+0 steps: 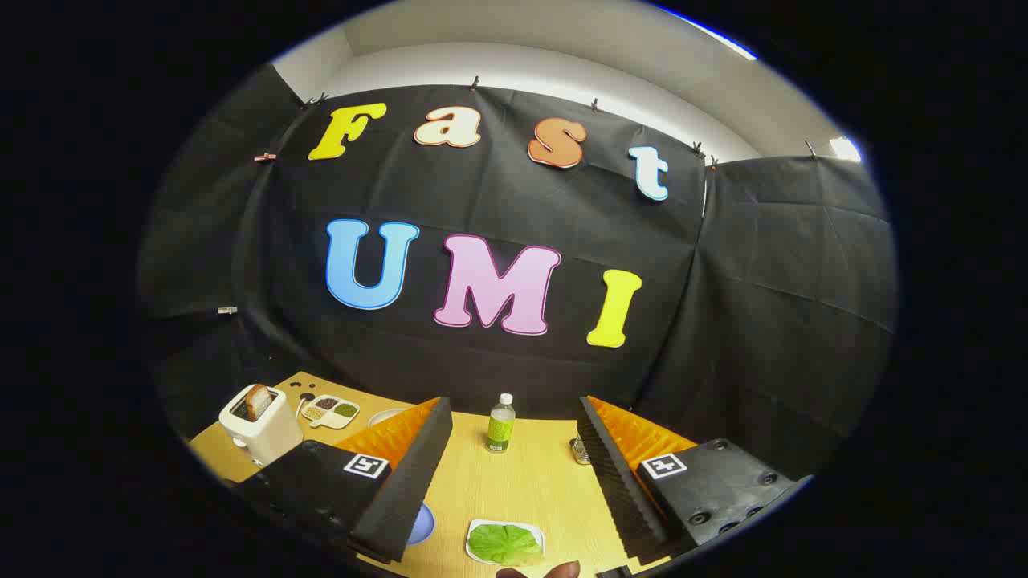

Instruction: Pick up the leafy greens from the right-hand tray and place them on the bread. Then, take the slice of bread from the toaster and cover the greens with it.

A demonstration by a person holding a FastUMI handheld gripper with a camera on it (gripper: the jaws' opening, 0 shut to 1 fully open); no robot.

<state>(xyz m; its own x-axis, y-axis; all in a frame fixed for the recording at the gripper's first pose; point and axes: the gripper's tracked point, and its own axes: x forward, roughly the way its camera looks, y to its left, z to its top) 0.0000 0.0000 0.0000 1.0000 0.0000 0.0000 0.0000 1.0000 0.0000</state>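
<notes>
— Where's the leafy greens (504, 543)?
— Flat on a small white tray (475, 531), long axis crosswise, between the gripper (514, 417) fingers at their base.
— Fingers?
— Spread wide, holding nothing.
— Room?
— Bare table (530, 482) ahead up to a green bottle (500, 423). The toaster (259, 423) stands far left, bread slice (258, 400) upright, probably leaning.

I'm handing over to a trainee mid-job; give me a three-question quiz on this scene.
1. True or false: the gripper is open, nothing between its fingers.
2. What sticks up out of the toaster?
3. The leafy greens lie: A) on a small white tray near the fingers, B) in the toaster, C) beside the green bottle.

Key: 1 true. 2 a slice of bread. 3 A.
</notes>
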